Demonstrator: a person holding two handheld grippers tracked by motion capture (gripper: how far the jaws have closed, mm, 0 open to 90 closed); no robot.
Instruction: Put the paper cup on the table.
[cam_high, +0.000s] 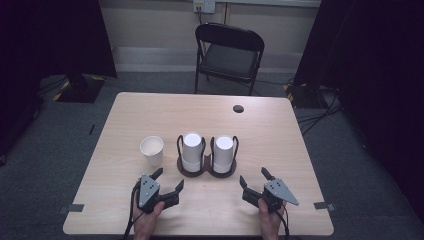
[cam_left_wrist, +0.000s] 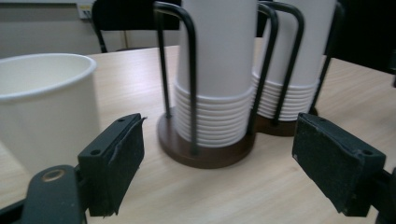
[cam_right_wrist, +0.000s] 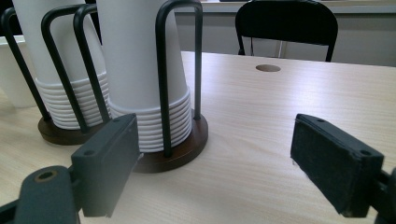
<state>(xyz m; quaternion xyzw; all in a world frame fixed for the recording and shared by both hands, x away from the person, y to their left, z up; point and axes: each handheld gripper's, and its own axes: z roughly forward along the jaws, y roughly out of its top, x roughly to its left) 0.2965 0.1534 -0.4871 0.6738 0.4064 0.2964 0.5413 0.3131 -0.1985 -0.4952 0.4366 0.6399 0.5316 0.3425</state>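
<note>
While both grippers, left (cam_high: 168, 181) and right (cam_high: 254, 177), hover with jaws apart and empty, the loose paper cup (cam_high: 152, 149) stands upright just left of the two-stack cup holder (cam_high: 207, 170) on the surface (cam_high: 280, 140). A sound grasp would square the left gripper's jaws on the cup's wall below the rim and close gently, since the thin paper probably crushes easily.

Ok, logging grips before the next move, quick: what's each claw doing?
Left claw: open, holding nothing, near the loose cup.
Right claw: open, holding nothing.

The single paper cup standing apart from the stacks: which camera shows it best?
The high view: the single cup shows whole, upright, left of the cup holder. The left gripper view cuts off its left side and base; the right gripper view shows a sliver at the left edge.
</note>
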